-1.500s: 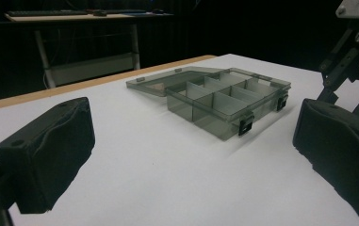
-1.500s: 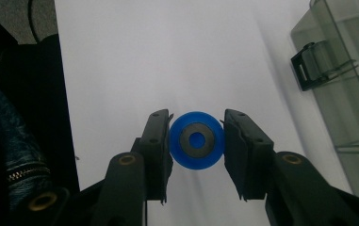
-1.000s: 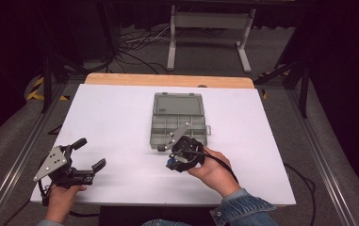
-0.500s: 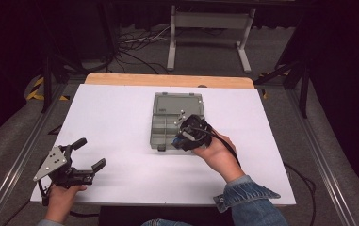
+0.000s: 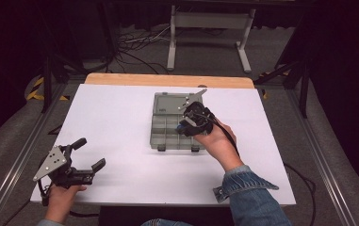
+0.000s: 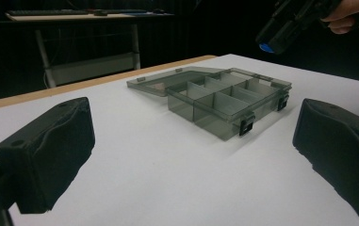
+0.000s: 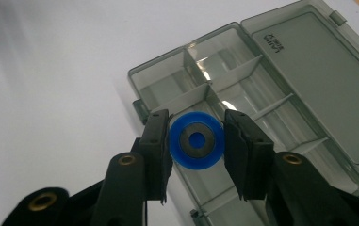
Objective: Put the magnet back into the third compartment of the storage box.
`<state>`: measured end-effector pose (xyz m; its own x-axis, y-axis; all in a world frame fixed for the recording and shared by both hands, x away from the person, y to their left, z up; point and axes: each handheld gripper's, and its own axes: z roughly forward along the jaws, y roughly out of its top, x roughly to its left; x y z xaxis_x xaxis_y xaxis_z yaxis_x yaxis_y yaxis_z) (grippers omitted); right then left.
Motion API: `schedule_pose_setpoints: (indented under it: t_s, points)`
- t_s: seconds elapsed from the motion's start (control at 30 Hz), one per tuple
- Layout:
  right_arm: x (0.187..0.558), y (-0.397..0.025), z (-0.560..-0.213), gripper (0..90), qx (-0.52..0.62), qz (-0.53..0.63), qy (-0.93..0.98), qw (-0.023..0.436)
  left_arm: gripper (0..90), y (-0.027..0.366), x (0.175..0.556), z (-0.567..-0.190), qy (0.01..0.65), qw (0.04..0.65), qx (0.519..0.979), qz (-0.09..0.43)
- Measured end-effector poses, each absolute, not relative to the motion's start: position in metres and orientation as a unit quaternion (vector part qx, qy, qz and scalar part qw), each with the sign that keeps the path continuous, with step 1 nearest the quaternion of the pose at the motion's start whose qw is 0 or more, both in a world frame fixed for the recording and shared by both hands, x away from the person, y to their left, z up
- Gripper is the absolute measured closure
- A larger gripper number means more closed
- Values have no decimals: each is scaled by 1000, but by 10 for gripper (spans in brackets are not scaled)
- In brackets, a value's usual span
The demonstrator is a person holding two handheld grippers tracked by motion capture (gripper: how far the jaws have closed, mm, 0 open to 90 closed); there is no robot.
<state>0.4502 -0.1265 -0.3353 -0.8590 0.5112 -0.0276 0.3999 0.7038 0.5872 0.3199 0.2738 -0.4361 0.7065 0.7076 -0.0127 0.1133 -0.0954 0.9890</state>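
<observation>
A clear grey compartment box (image 5: 170,127) (image 6: 224,99) (image 7: 262,80) lies open mid-table, its lid (image 7: 309,70) folded flat at the far side. My right gripper (image 5: 189,123) (image 7: 197,140) hovers over the box's near compartments, shut on a blue ring with a dark centre (image 7: 197,140), which shows as a blue spot (image 6: 265,47) in the left gripper view. My left gripper (image 5: 87,153) (image 6: 191,155) rests near the table's front left corner, open and holding nothing, its jaws pointing toward the box.
The white table top (image 5: 116,117) has a wooden strip (image 5: 167,80) along its far edge. Metal rails run beside the table. A stand's legs and cables (image 5: 134,42) lie on the floor beyond.
My right gripper has moved from the box's front edge up and forward over the compartments, carrying the blue ring. The left gripper has stayed where it was.
</observation>
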Motion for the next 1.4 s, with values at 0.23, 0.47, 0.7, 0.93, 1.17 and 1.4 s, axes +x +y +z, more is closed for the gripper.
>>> schedule_pose_setpoints:
  t_s: [0.23,0.47,0.7,0.93,1.17,1.4]
  points:
    - [471,-134,-343,624,280,293,908,105,3,274,320,-436,294,605,699,245]
    - [484,-138,-349,624,297,296,901,110,3,274,320,-436,295,604,699,245]
    - [496,-139,-356,624,318,295,894,114,3,275,320,-436,296,603,699,245]
    - [507,-141,-361,623,341,290,886,123,3,275,320,-436,296,603,699,245]
    - [514,-140,-371,622,346,279,888,118,3,275,320,-436,296,603,699,245]
    - [519,-138,-379,621,347,269,892,110,3,275,320,-436,296,603,699,245]
